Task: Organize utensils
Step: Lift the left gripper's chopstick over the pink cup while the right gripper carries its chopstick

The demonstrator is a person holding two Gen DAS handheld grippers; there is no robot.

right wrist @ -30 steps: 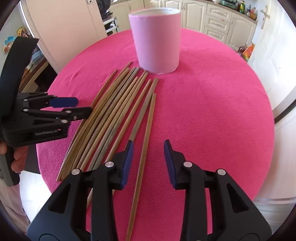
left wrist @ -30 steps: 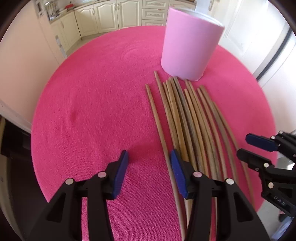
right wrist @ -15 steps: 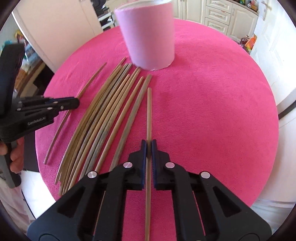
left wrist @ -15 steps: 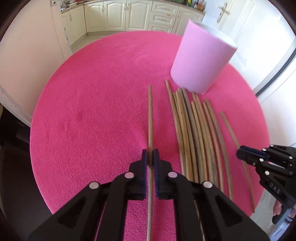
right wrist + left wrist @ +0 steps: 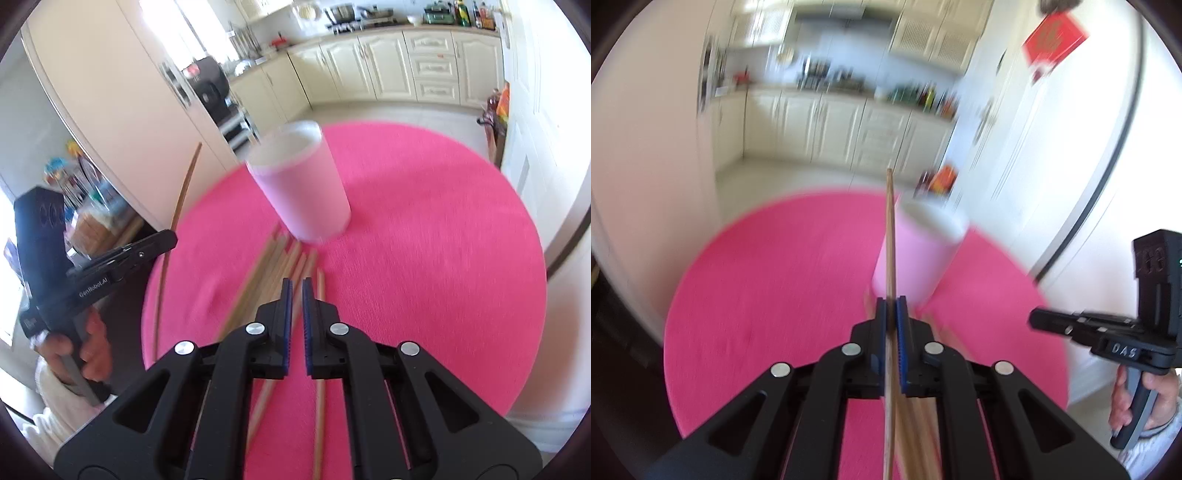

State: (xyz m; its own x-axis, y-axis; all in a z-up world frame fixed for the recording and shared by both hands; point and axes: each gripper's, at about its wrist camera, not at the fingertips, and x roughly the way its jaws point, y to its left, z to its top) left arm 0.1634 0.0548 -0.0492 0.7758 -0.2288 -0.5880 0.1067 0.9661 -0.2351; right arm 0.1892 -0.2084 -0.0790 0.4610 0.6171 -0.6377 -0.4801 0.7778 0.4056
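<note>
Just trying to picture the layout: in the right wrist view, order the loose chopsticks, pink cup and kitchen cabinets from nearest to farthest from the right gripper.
1. Loose chopsticks, on the cloth under the right gripper.
2. Pink cup, past their far ends.
3. Kitchen cabinets, across the floor, at the back.
</note>
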